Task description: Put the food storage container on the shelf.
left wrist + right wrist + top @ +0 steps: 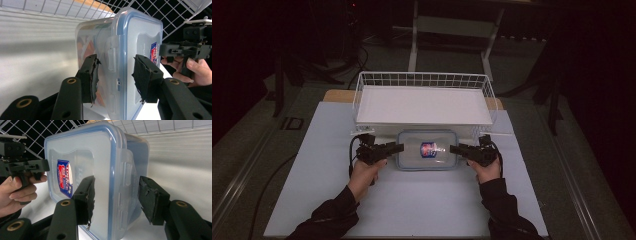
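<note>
Fingers of the left gripper (pixel 398 147) and right gripper (pixel 455 148) stood open, straddling the end clasps of the lidded plastic food container (pixel 428 150) at frame centre on the desk (pixel 412 200) below the wire basket (pixel 424 80), apparently mid-approach, next needing a squeeze.

A white wire basket (pixel 424 80) stands at the far side of the white table (pixel 412 205). A flat white board (pixel 422 105) lies inside it.

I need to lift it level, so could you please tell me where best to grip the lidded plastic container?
Grip the container at its two short ends, one hand-held gripper from each side, jaws straddling the lid's rim: the latch flaps there offer narrow ledges.
</note>
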Tool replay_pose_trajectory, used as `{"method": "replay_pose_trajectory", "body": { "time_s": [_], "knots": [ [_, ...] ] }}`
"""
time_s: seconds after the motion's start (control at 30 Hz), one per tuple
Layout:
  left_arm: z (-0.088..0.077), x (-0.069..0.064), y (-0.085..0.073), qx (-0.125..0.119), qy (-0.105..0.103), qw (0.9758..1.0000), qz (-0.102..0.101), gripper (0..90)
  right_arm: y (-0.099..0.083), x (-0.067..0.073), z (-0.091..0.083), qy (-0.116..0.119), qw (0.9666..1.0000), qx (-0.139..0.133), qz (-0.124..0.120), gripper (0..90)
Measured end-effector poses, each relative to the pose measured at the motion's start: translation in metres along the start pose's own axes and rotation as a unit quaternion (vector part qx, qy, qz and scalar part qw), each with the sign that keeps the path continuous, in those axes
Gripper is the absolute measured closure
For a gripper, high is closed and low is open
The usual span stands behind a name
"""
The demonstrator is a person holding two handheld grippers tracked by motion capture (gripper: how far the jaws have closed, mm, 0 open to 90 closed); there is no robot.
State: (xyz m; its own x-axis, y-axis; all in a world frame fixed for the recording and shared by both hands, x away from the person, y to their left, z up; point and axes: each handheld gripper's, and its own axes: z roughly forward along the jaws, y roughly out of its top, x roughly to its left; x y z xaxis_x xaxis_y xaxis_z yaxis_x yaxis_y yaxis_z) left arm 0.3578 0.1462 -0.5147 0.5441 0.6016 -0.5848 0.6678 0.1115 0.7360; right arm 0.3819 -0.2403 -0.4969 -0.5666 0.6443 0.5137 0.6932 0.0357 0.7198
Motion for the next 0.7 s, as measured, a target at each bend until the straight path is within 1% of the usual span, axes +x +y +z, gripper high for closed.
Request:
{"method": "replay_pose_trajectory", "body": {
  "time_s": [0.1, 0.13, 0.17, 0.23, 0.27, 0.3, 0.33, 0.37, 0.4, 0.43, 0.47, 0.5, 0.57, 0.63, 0.7],
  "knots": [
    [0.001, 0.000, -0.003, -0.013, 0.001, 0.9999, 0.008, 53.8, -0.001, 0.000, 0.000, 0.001, 1.0000, -0.003, 0.003, 47.2],
    [0.002, -0.001, -0.003, -0.013, 0.009, 0.9997, 0.020, 53.2, -0.002, -0.001, 0.001, 0.001, 1.0000, -0.005, 0.004, 46.8],
    [0.004, -0.001, -0.004, -0.012, 0.015, 0.9994, 0.027, 52.5, -0.003, -0.001, 0.002, -0.002, 1.0000, -0.006, 0.005, 46.3],
    [0.006, 0.000, -0.006, -0.023, 0.022, 0.9990, 0.031, 50.4, -0.003, 0.003, 0.002, -0.021, 0.9997, -0.008, -0.002, 46.0],
    [0.007, -0.001, -0.007, -0.033, 0.034, 0.9981, 0.039, 50.1, -0.002, 0.005, 0.003, -0.028, 0.9996, -0.008, -0.005, 47.6],
    [0.007, -0.003, -0.006, -0.040, 0.049, 0.9967, 0.051, 50.9, -0.002, 0.006, 0.003, -0.035, 0.9993, -0.009, -0.009, 47.7],
    [0.008, -0.005, -0.006, -0.044, 0.058, 0.9958, 0.056, 51.6, -0.001, 0.007, 0.004, -0.042, 0.9990, -0.012, -0.014, 46.2],
    [0.008, -0.005, -0.006, -0.044, 0.058, 0.9958, 0.056, 52.3, -0.001, 0.007, 0.004, -0.042, 0.9990, -0.012, -0.014, 46.2],
    [0.009, -0.008, -0.005, -0.049, 0.071, 0.9939, 0.069, 52.0, -0.001, 0.005, 0.005, -0.048, 0.9986, -0.017, -0.015, 43.7],
    [0.010, -0.009, -0.005, -0.051, 0.077, 0.9932, 0.071, 52.0, -0.001, 0.005, 0.005, -0.048, 0.9986, -0.017, -0.015, 43.7],
    [0.011, -0.010, -0.005, -0.052, 0.082, 0.9924, 0.076, 52.0, -0.001, 0.006, 0.006, -0.055, 0.9981, -0.020, -0.018, 43.2],
    [0.011, -0.010, -0.005, -0.054, 0.084, 0.9922, 0.076, 51.9, 0.000, 0.007, 0.006, -0.060, 0.9977, -0.022, -0.021, 42.1],
    [0.012, -0.010, -0.005, -0.058, 0.089, 0.9917, 0.073, 50.8, 0.000, 0.009, 0.007, -0.068, 0.9972, -0.024, -0.017, 41.3],
    [0.013, -0.009, -0.004, -0.060, 0.093, 0.9917, 0.066, 48.5, 0.002, 0.008, 0.008, -0.074, 0.9965, -0.030, -0.027, 40.8],
    [0.014, -0.008, -0.003, -0.059, 0.095, 0.9917, 0.064, 47.4, 0.003, 0.009, 0.009, -0.077, 0.9963, -0.029, -0.022, 40.4]
  ]
}}
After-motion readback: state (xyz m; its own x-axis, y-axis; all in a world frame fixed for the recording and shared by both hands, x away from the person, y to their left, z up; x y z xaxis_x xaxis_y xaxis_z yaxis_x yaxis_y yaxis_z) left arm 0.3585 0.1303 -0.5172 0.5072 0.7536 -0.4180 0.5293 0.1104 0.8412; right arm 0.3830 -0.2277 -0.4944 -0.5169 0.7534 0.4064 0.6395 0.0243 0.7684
